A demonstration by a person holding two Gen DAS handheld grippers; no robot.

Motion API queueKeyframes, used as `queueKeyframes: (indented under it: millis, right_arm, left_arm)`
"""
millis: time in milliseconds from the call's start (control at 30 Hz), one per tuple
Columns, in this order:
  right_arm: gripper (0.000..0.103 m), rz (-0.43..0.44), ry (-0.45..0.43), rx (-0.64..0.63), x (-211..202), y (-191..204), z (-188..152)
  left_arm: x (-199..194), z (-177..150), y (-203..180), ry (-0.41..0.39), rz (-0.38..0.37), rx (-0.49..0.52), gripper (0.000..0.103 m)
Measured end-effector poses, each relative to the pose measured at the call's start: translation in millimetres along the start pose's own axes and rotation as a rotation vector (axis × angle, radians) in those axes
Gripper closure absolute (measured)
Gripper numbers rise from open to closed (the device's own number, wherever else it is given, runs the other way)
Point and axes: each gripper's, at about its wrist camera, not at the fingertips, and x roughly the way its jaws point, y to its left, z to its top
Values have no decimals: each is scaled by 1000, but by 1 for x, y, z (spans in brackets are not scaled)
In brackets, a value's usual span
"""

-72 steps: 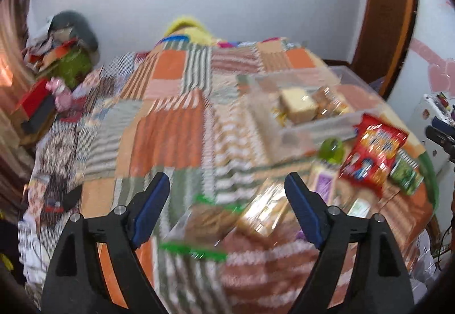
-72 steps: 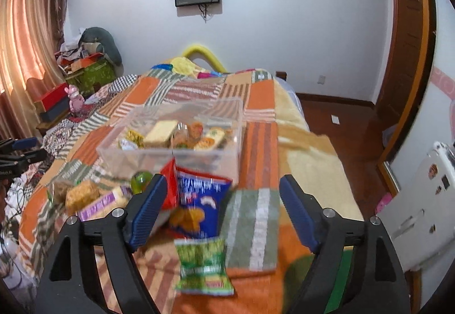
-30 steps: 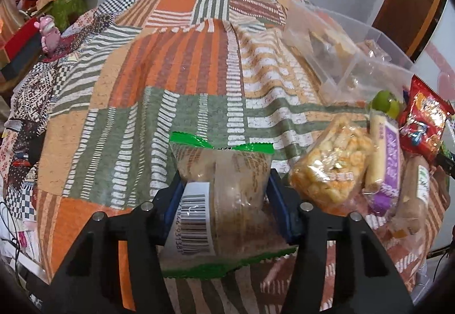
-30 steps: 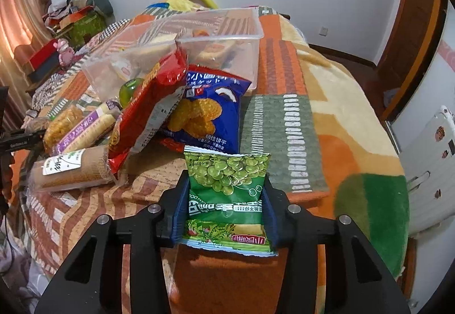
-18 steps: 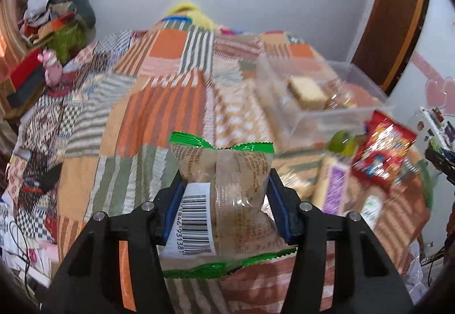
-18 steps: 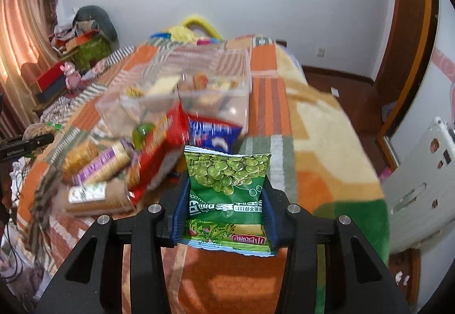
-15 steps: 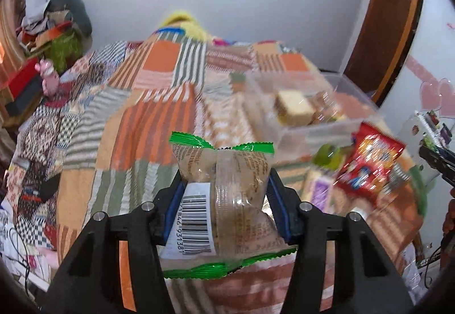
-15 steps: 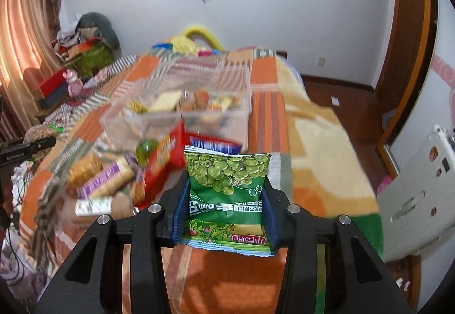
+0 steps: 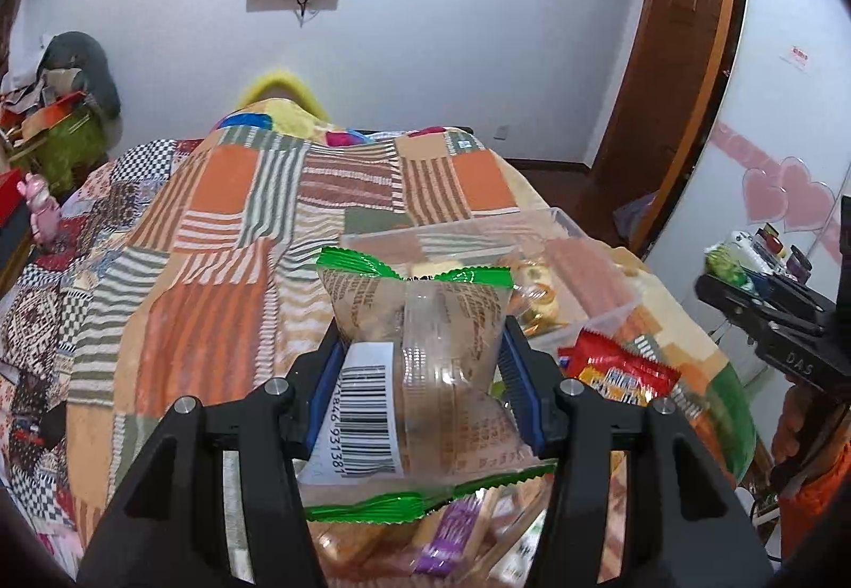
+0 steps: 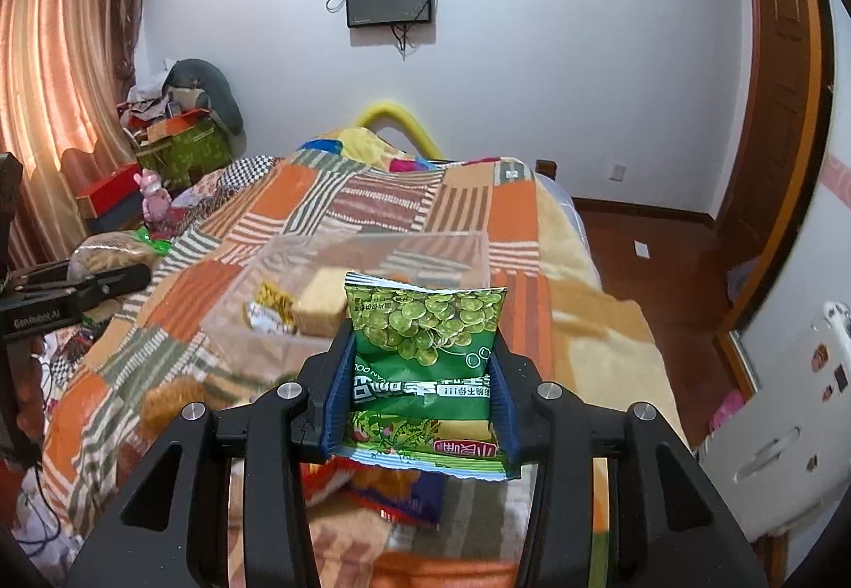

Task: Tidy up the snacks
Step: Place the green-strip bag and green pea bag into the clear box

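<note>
Crinkly clear wrapper of the biscuit pack, pinched by the left gripper above the quilt, may slip short of the clear tub, while the right gripper squeezes a green pea bag that could likewise slide free near the tub.

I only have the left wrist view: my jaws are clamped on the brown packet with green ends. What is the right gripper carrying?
Observer: The right gripper is shut on a green pea packet.
Operator: Is anything in the clear bin beyond that packet?
Observer: Yes, a pale cake slice lies in the clear bin.
Operator: Anything beside the slice?
Observer: A yellow-printed wrapper lies left of it.
</note>
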Motion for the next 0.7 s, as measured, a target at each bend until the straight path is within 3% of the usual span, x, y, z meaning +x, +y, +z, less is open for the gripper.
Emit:
queueKeyframes:
  millis: [433,700]
  right_arm:
    - [62,6,90,13,66,-8,16]
    - [62,-8,161,-42,90,-9,12]
  left_arm:
    - [88,15,-13,95,19,-29,49]
    - [114,15,-17,129,40,-31,48]
